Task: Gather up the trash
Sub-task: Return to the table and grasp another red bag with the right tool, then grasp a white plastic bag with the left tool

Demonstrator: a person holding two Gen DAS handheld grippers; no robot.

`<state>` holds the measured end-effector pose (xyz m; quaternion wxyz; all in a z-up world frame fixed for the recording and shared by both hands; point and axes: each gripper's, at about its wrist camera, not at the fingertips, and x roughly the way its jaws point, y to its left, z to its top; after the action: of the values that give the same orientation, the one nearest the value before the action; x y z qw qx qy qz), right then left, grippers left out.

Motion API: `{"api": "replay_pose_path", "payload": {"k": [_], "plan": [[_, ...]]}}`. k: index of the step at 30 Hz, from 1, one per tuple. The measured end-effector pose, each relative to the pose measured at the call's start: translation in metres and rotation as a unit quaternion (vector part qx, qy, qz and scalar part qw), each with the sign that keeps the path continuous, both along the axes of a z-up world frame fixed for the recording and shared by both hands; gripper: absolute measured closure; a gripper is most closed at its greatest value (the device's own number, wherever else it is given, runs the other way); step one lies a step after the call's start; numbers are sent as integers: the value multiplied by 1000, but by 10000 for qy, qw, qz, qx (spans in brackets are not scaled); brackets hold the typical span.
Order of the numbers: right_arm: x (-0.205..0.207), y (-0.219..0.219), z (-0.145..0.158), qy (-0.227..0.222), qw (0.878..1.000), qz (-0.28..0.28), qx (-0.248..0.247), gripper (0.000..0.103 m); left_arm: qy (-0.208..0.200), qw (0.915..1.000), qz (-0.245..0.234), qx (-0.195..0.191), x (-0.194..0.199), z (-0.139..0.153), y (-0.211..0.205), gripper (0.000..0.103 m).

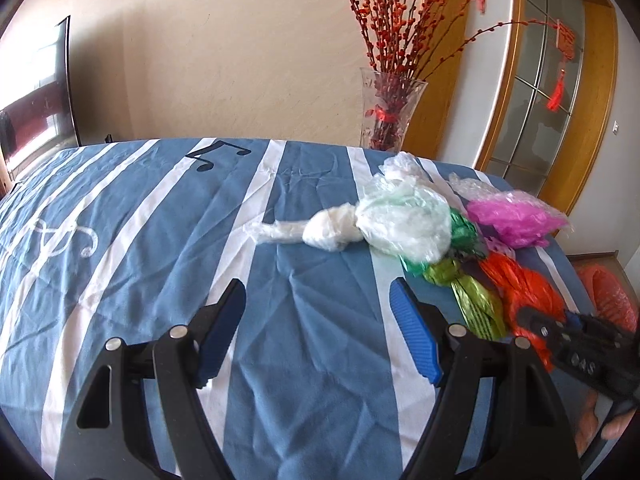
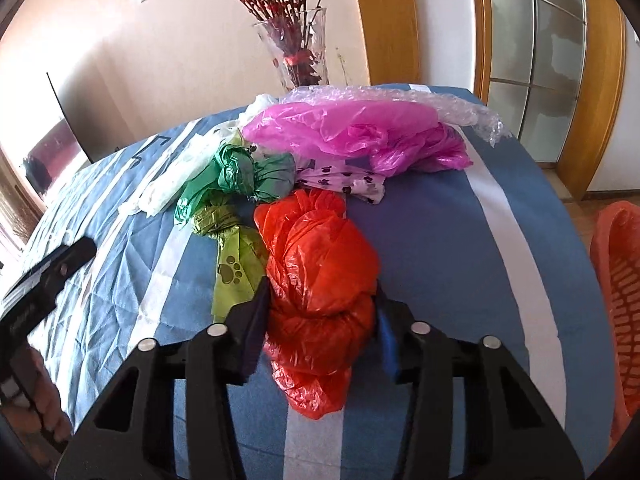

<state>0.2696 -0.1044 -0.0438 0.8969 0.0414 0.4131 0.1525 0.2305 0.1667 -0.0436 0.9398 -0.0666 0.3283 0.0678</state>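
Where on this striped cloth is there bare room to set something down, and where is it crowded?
Bare: the wide stretch of cloth left of the white bag, out to the music note, and under the open left gripper. Also the strip between the red bag and the orange basket. Crowded: the bag pile from the green bags to the pink bag, where the right gripper clamps the red bag.

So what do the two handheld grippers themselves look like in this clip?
Both match: the left gripper and right gripper have black plastic scissor-style linkages with triangular cutouts, silver round pivot pins and ribbed blue pads on black fingers. White lettering marks the side of the body.
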Motion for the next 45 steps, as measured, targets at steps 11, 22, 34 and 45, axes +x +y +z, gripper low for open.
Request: {"api": "replay_pose_path", "payload": {"k": [11, 22, 34, 45], "plan": [[-15, -33, 8, -148, 9994, -314, 13, 63, 289, 9995, -79, 60, 79, -5, 5, 30], [-16, -49, 1, -30, 9992, -405, 0, 63, 850, 9953, -369, -278, 120, -31, 15, 45], [-29, -56, 10, -133, 9989, -456, 50, 63, 686, 9956, -641, -63, 98, -21, -3, 78], [-56, -77, 37, -566, 9961, -676, 38, 63, 96, 9974, -711, 44, 38, 34, -24, 78]]}}
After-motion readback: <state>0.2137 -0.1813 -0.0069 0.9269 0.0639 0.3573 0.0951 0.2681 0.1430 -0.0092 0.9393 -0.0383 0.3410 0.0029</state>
